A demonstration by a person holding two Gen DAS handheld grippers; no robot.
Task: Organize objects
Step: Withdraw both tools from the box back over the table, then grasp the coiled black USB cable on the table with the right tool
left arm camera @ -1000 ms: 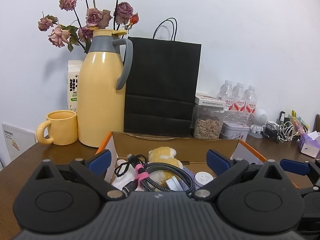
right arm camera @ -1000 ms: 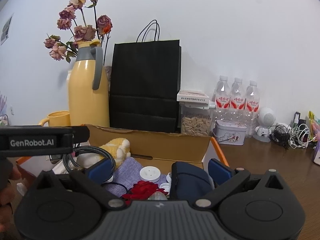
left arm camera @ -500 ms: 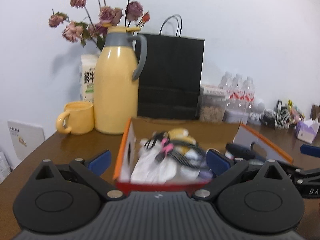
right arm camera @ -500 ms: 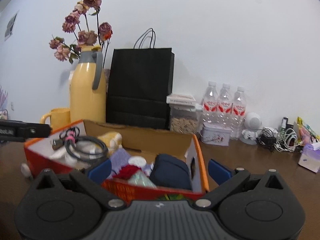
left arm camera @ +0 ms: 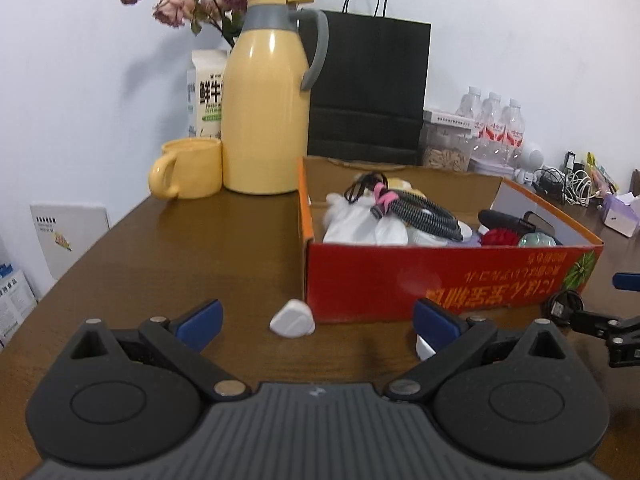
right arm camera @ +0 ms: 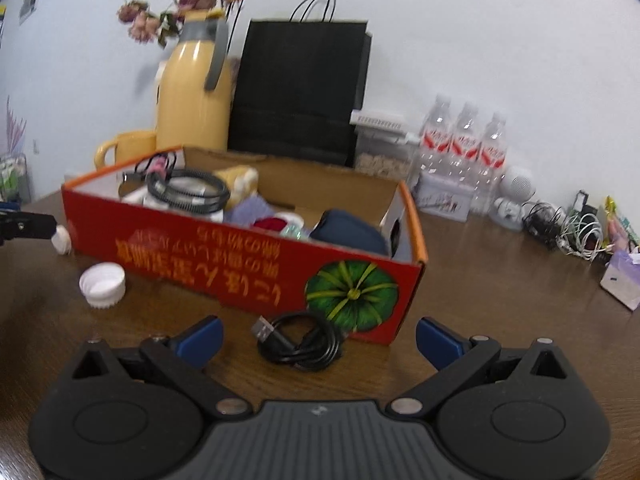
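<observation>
A red cardboard box [left arm camera: 440,276] with an orange rim stands on the brown table; it also shows in the right wrist view [right arm camera: 224,256]. It holds a braided cable, white bags, a plush and a dark pouch. A white plug [left arm camera: 292,318] lies on the table in front of its left corner. A coiled black USB cable [right arm camera: 300,340] and a white bottle cap [right arm camera: 102,280] lie in front of the box. My left gripper [left arm camera: 316,320] is open and empty, just short of the plug. My right gripper [right arm camera: 318,338] is open and empty, the black cable between its fingers.
A yellow thermos [left arm camera: 264,112], yellow mug [left arm camera: 188,168], milk carton [left arm camera: 206,92] and black paper bag [left arm camera: 368,88] stand behind the box. Water bottles [right arm camera: 464,148], a snack jar [right arm camera: 380,152], tangled cables [right arm camera: 572,232] and a tissue pack [right arm camera: 624,276] sit at the right.
Both grippers have pulled back from over the box, towards the table's front. The box's red front wall and the loose items before it now show.
</observation>
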